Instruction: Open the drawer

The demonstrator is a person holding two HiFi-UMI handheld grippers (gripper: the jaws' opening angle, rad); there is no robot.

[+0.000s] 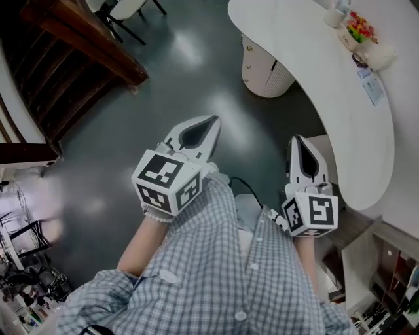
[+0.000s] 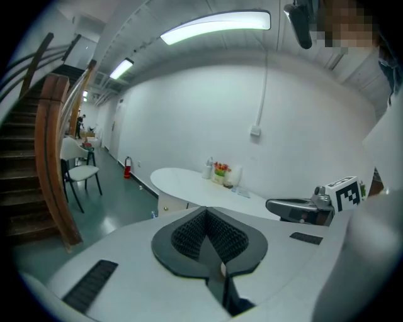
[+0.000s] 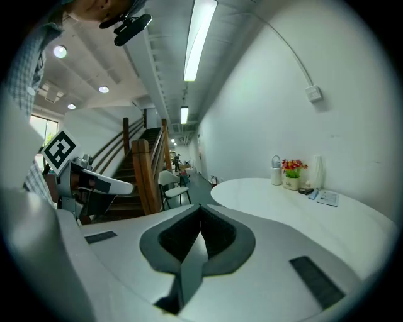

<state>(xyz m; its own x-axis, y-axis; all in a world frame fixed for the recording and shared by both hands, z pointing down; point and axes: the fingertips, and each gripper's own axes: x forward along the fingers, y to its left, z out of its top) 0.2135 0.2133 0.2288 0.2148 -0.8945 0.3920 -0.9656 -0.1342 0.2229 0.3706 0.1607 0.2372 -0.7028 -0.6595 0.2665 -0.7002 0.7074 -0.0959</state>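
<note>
- A curved white table (image 1: 340, 111) is seen at the right. A pot of red and yellow flowers (image 1: 359, 29), a white container (image 1: 335, 14) just beside it, a small dark object (image 1: 359, 60) and a printed card (image 1: 373, 88) are set along its wall-side edge.
- A glossy dark grey floor (image 1: 196, 85) is spread below. A white cabinet (image 1: 265, 69) with knobs is stood on it under the table, and a white chair (image 1: 124, 10) and a wooden staircase (image 1: 72, 59) are also borne by it.

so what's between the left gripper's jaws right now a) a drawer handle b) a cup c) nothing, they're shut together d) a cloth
c: in its own view the left gripper has its jaws together with nothing between them, up in the air short of the white table.
</note>
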